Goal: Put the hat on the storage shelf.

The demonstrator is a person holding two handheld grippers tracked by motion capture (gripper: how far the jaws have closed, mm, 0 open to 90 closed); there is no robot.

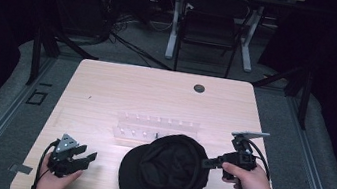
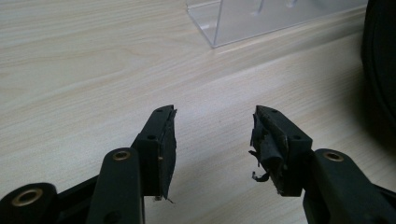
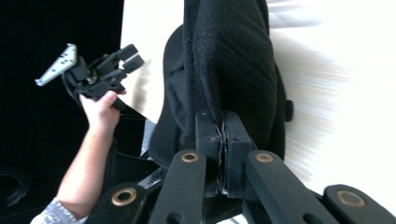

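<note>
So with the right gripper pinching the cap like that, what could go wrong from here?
The right gripper holds only a thin fold at the edge of the black cap, so the fabric may slip out if lifted. The clear rack sits just behind the cap and could be knocked. The left gripper is open, giving no support.

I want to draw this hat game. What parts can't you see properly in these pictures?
- High view: the cap covers the near end of the clear plastic rack; its pegs are too small to count.
- Right gripper view: the right gripper pinches the cap's edge, hiding it; the table is blurred.
- Left gripper view: the cap is cut off at the right edge.
</note>
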